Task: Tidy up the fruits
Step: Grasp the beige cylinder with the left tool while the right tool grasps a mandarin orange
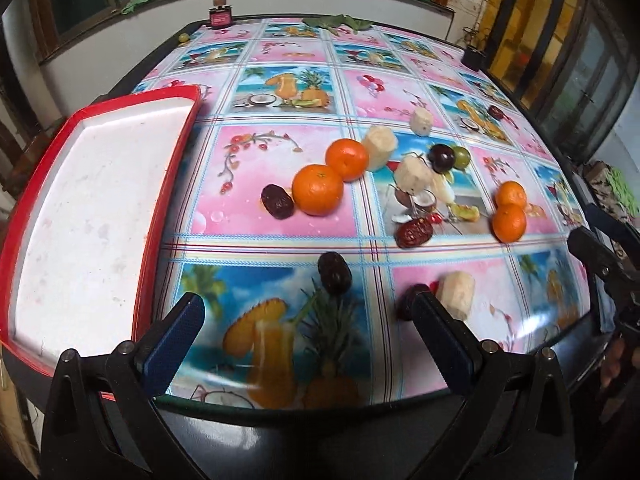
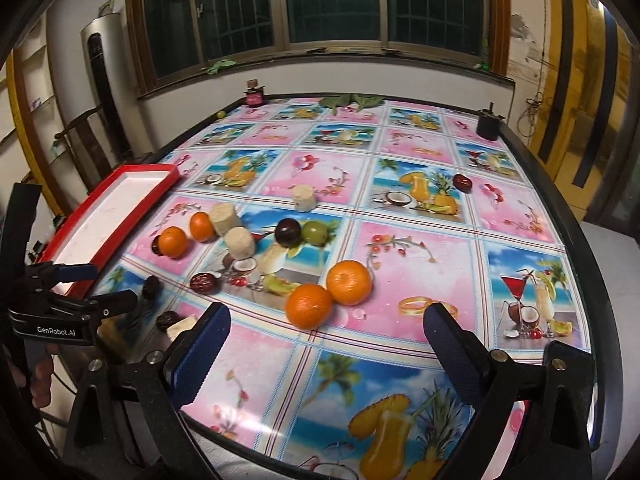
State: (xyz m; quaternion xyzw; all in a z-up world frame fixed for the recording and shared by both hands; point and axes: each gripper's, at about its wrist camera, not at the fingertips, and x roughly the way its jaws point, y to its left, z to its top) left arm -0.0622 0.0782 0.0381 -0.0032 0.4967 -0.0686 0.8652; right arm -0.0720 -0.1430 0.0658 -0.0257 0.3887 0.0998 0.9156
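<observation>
Fruits lie scattered on a fruit-print tablecloth: oranges (image 1: 318, 189) (image 2: 349, 282), pale peeled sugarcane chunks (image 1: 380, 147) (image 2: 239, 242), dark red dates (image 1: 334, 273) (image 2: 205, 282), a dark plum (image 1: 441, 157) (image 2: 287, 232) and a green fruit (image 2: 315, 232). A red-rimmed white tray (image 1: 176, 148) (image 2: 108, 236) sits empty at the table's left. My left gripper (image 1: 308, 316) is open over the near edge, a date ahead of it and a sugarcane chunk (image 1: 456, 294) by its right finger. My right gripper (image 2: 326, 328) is open just before two oranges.
A pink-labelled jar (image 1: 219, 16) and a dark cup (image 2: 489, 125) stand at the table's far edge, with green leaves (image 2: 352, 101) between them. A lone date (image 2: 462, 182) lies far right. The left gripper also shows in the right wrist view (image 2: 96, 288).
</observation>
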